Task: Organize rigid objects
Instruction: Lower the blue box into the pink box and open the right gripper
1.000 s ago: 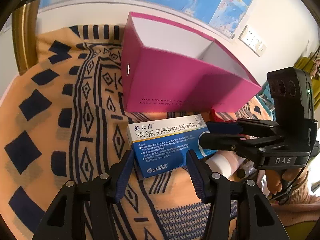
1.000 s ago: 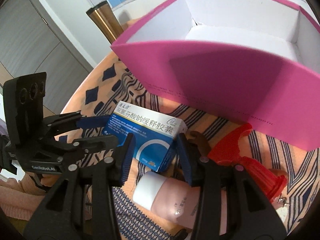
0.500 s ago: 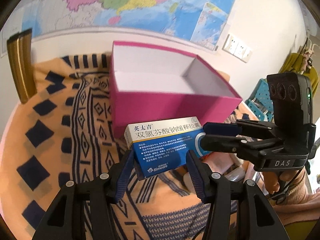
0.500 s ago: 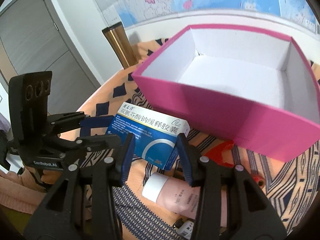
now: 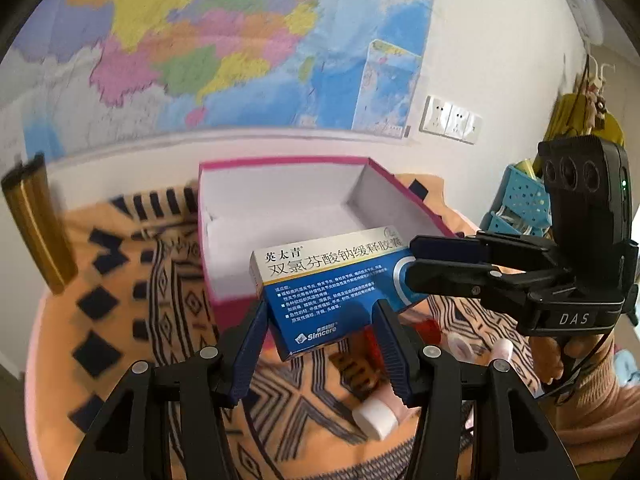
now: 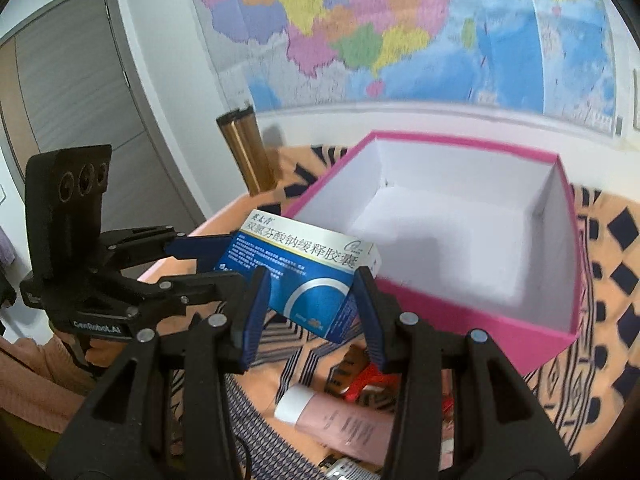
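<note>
A wall map (image 5: 224,52) hangs behind the patterned tablecloth (image 5: 120,320). Left wrist view: the left gripper (image 5: 320,344) clamps the medicine box's (image 5: 320,288) near end, lifted above the pink box's (image 5: 232,304) front wall. Right wrist view: the right gripper (image 6: 310,312) pinches the medicine box (image 6: 304,268) too, beside the pink box (image 6: 460,320), above a pink tube (image 6: 340,424).

A coloured map (image 5: 224,52) covers the wall. Below it to the left stands a gold cylinder (image 5: 38,224). White wall sockets (image 5: 450,119) sit right of the map.
</note>
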A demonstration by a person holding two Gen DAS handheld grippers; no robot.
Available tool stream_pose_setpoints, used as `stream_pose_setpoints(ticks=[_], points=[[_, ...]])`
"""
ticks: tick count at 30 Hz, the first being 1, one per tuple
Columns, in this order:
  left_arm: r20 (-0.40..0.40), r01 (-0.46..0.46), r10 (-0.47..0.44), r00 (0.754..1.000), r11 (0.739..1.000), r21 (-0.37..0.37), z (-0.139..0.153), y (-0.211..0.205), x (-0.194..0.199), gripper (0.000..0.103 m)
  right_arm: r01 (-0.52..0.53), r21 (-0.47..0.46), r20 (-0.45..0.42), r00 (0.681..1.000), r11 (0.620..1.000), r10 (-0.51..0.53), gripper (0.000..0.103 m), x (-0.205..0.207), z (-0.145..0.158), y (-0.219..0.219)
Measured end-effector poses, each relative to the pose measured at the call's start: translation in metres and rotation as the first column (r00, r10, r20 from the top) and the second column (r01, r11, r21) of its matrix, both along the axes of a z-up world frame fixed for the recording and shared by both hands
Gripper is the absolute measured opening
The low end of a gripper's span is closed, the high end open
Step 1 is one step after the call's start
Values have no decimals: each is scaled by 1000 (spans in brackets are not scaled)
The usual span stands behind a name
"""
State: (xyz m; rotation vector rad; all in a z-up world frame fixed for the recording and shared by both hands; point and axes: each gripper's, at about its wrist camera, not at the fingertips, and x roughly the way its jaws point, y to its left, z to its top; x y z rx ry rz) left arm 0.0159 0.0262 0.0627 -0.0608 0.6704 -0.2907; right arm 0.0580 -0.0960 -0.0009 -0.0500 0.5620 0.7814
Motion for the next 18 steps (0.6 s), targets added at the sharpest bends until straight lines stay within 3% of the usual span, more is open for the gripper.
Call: stream_pose_setpoints(ticks=[8, 18], points=[[59, -22, 16, 998, 994, 109, 17, -7, 32, 54, 13, 49, 36, 999, 999, -15, 46, 28, 18, -4], [-8, -57, 58, 998, 990, 129, -3, 5, 79, 54, 37, 59, -2, 999, 998, -37, 46, 77, 6, 6]])
